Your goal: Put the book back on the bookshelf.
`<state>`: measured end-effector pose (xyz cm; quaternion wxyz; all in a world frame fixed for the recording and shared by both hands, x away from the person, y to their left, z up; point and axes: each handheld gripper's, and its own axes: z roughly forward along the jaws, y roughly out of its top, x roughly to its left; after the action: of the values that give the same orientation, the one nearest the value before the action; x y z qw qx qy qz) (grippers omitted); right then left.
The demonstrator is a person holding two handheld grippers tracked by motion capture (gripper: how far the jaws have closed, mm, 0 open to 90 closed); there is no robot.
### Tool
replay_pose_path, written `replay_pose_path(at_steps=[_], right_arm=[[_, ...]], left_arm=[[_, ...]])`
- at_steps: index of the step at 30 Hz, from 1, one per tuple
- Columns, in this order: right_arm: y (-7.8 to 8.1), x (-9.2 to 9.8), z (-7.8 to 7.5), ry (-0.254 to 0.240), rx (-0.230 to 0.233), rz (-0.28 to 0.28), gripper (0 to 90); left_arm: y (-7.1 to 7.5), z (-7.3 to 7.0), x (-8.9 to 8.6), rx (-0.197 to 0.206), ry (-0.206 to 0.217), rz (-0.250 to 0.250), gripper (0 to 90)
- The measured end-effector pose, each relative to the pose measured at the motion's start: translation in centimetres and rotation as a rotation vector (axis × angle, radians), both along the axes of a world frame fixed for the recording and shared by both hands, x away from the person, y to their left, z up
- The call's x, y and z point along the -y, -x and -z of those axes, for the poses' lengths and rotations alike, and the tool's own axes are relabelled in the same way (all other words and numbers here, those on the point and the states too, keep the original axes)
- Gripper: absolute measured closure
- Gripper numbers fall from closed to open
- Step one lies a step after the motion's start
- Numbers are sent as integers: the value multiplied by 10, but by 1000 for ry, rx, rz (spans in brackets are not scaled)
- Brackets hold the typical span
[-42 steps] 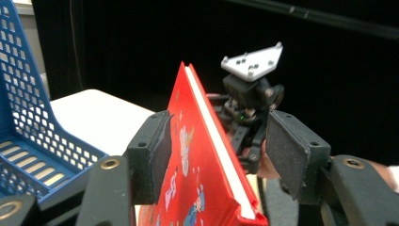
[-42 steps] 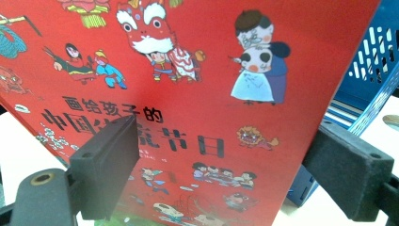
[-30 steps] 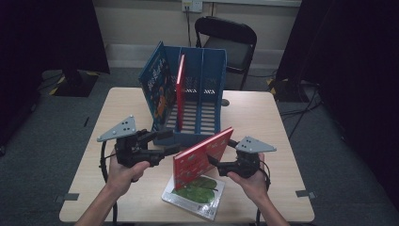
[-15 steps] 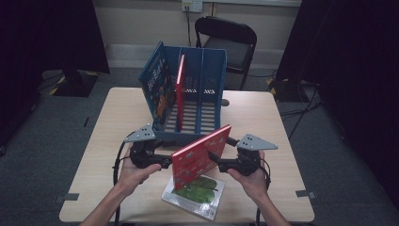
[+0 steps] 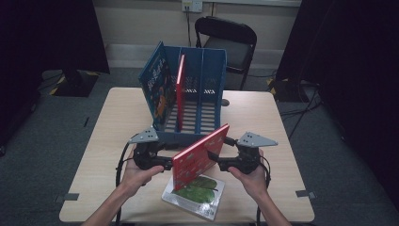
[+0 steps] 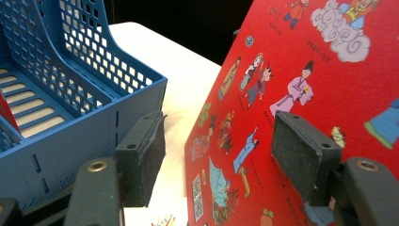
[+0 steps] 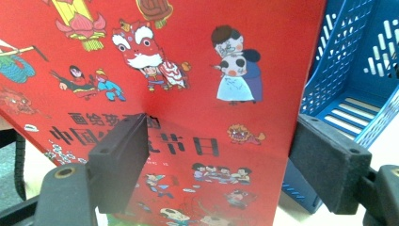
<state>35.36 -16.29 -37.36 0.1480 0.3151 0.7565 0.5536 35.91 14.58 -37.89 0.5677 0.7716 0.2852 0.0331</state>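
The table (image 5: 282, 113) carries a blue file rack (image 5: 209, 70) at its middle, its open front facing the person. A blue book (image 5: 155, 89) leans in the rack's left slot and a shelved red book (image 5: 180, 89) stands next to it. The two slots to the right look free.

Just near of the rack, the held red book (image 5: 200, 155) hangs tilted above a green book (image 5: 200, 190) that lies flat by the near edge. Its long axis runs across the table, low at the left and high at the right, so it spans the two claws. The rack lies directly beyond it.

The left gripper (image 5: 165, 163) meets the low left corner. Its jaws have just been opening and stand apart around the book's edge, with the left pad clear of the cover. The right gripper (image 5: 217, 162) is at the right side. Its jaws have just been closing with the book slanting between them, but I cannot tell whether the pads press on it.

Slotting the book probably calls for standing it upright first; the right hand is nearer the free slots.
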Motion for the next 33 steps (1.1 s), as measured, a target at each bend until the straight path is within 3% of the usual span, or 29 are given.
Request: replay_pose_path(at_steps=[7, 12, 16, 18, 20, 24, 33], right_arm=[[-3, -4, 1, -11, -12, -16, 210], [-6, -5, 1, -23, -29, -40, 206], [-8, -7, 1, -22, -27, -39, 203], [-8, -9, 1, -18, -23, -25, 211], [-7, -14, 0, -5, -6, -15, 256], [-6, -23, 0, 8, 0, -34, 264], [-4, -26, 1, 12, 5, -47, 264]], left_arm=[[-2, 4, -1, -25, 15, 1, 365], [0, 6, -1, -27, 5, 0, 367], [0, 6, -3, -29, 12, 2, 395], [1, 7, -1, -20, -5, 14, 416], [3, 9, 5, -25, -8, 32, 396], [5, 10, 10, -28, -22, 53, 333], [5, 10, 11, -7, -32, 43, 277]])
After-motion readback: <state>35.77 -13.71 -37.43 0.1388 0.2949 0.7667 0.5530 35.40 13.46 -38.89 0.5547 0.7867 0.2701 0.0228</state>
